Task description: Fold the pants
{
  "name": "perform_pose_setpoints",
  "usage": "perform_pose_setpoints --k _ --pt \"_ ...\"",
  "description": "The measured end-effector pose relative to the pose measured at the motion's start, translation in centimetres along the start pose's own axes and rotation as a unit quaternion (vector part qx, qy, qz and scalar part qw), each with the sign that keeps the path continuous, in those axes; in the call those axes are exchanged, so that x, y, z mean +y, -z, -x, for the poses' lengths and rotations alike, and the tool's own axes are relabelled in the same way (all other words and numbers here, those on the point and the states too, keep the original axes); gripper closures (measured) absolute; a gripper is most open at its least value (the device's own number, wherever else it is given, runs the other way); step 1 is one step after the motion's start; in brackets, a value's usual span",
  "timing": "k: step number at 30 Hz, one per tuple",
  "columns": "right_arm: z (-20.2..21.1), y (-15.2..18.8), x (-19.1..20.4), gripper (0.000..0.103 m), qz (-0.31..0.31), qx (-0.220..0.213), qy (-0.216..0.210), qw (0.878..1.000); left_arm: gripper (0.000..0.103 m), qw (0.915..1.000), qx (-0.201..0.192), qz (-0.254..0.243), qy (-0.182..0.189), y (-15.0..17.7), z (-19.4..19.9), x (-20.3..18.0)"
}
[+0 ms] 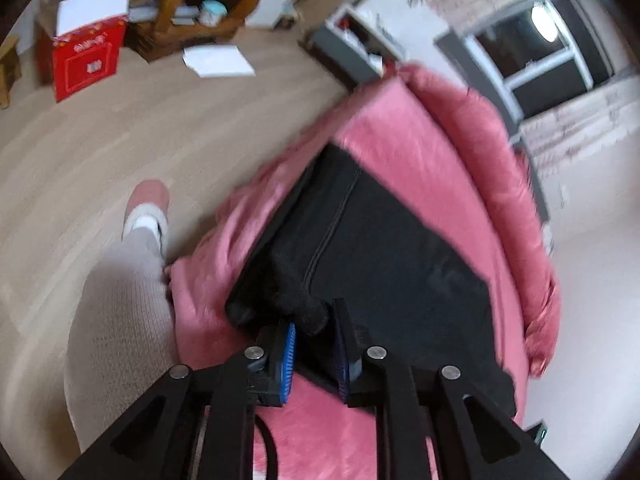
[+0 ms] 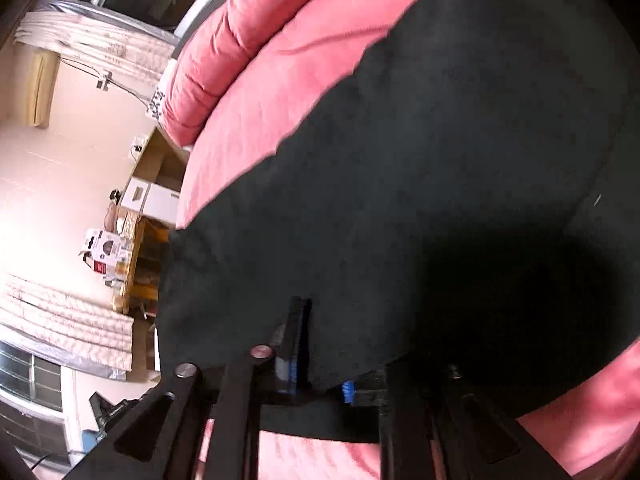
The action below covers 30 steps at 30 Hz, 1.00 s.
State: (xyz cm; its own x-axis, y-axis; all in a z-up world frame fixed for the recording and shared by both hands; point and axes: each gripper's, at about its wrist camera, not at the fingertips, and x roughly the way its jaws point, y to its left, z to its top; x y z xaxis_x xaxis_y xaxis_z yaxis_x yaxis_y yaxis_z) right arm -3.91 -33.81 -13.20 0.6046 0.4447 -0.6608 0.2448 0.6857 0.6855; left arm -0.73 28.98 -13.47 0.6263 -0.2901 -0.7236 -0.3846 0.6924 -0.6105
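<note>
- My left gripper (image 1: 314,346) pinched a bunched near edge of the black pants (image 1: 384,240).
- My right gripper (image 2: 320,364) was clamped on another near edge.
- The pants lay on the pink bedding (image 1: 432,152).
- The wood floor (image 1: 100,144) lay left.

- The pants (image 1: 384,240) in my left gripper (image 1: 316,354) are black cloth, matt and slightly fuzzy, with a raised stitched seam down the middle.
- From my right gripper (image 2: 320,376) the same cloth looks dull and soft, with no sheen.
- The pink cover (image 1: 432,152) under them is plush fabric, velvety, with a faint gloss on its puffed edge.
- My fingers (image 1: 280,364) are matt black plastic with ribbed blue pads and smooth, shiny metal pins.
- The floor (image 1: 100,140) looks like pale wood planks, smooth and low in shine.
- My trouser leg (image 1: 116,300) is a rough beige knit.
- The red box (image 1: 86,64) looks like glossy printed cardboard.
</note>
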Motion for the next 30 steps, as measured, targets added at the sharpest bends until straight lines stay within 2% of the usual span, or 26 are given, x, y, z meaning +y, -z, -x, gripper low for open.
perform_pose_setpoints --k 3,6,11,15,17,20,23,30 --pt "2.1 -1.4 -1.3 0.070 -0.014 -0.034 0.002 0.999 0.086 0.9992 -0.040 0.003 0.003 0.2 1.3 -0.6" --pt "4.4 -2.9 -3.5 0.070 -0.035 -0.064 0.010 0.997 0.086 0.9971 -0.075 -0.010 0.010 0.7 2.7 -1.7" --pt "7.8 -6.4 -7.0 0.070 -0.058 -0.123 0.033 0.990 0.086 0.9932 -0.108 -0.041 0.010 1.5 3.4 -4.1" --pt "10.5 -9.9 -11.5 0.070 -0.113 -0.174 0.041 0.977 0.086 0.9882 -0.140 -0.062 -0.009 2.2 4.7 -5.8" --pt "11.3 -11.5 -12.6 0.070 -0.137 -0.198 0.044 0.970 0.086 0.9858 -0.158 -0.055 -0.015 2.2 5.5 -5.8" --pt "12.7 -13.6 -15.0 0.070 -0.160 -0.225 0.072 0.958 0.086 0.9837 -0.173 -0.048 -0.015 2.5 6.4 -5.9" --pt "13.9 -14.9 -16.4 0.093 -0.173 -0.225 0.088 0.955 0.085 0.9851 -0.155 -0.074 -0.011 2.9 5.7 -6.9" --pt "17.7 -13.8 -11.8 0.094 -0.094 -0.249 0.089 0.960 0.082 0.9855 -0.064 -0.156 0.024 4.2 1.0 -10.7"
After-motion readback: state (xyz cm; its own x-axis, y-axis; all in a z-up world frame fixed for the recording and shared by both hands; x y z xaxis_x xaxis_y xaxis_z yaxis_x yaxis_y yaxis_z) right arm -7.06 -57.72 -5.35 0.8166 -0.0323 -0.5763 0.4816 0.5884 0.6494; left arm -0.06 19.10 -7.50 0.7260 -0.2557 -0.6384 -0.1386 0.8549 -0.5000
